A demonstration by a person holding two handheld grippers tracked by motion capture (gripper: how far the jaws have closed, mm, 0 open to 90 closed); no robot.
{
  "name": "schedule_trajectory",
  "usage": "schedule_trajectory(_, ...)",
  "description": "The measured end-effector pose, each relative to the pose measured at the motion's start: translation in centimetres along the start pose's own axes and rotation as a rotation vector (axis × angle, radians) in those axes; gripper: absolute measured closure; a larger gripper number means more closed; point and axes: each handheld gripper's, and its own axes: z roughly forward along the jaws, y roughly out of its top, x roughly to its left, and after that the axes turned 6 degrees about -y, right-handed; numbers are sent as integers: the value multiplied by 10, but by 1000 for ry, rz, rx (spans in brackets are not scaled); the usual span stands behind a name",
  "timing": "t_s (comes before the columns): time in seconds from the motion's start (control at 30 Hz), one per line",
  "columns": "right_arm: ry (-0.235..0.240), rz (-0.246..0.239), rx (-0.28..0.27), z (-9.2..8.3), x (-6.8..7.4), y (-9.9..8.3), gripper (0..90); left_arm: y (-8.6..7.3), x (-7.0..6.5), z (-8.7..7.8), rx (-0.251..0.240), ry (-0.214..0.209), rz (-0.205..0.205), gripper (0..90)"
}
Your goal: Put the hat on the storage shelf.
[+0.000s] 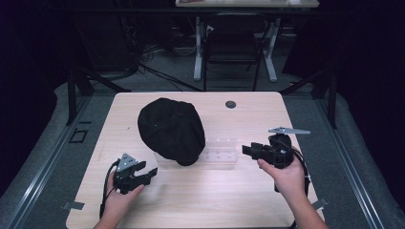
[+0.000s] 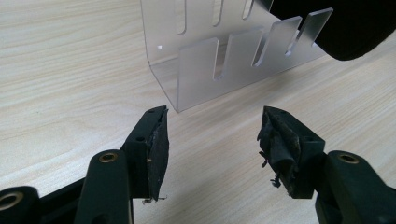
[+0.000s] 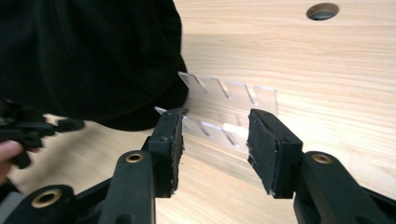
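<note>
Clear acrylic slotted rack (image 1: 218,152) lies beside the black cap (image 1: 171,130), long axis across the table (image 1: 248,200). We hold both claws released: right claw (image 1: 247,150) nearer the rack, left claw (image 1: 147,172) nearer the cap.

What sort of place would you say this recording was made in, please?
Probably a lab or data-collection workspace: a light wooden table ringed by dark surroundings, a loose tangle of cables on the floor behind it, and a second desk's white legs with a black chair.
</note>
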Motion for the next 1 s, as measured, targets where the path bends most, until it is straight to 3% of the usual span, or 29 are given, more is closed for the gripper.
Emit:
schedule_trajectory(0.17,-61,-41,-45,6,-3,-21,508,0,-1,0,1,2,7,428)
schedule_trajectory(0.37,-125,-86,-55,15,-11,-45,482,0,-1,0,0,3,6,428)
schedule_trajectory(0.47,-135,-87,-42,19,-14,-53,478,0,-1,1,0,5,7,427)
schedule_trajectory(0.67,-161,-119,-72,24,-16,-71,464,-1,-2,2,-1,2,2,423)
schedule_trajectory(1.0,-195,-110,-120,29,-24,-87,447,1,-11,2,-6,-9,44,424)
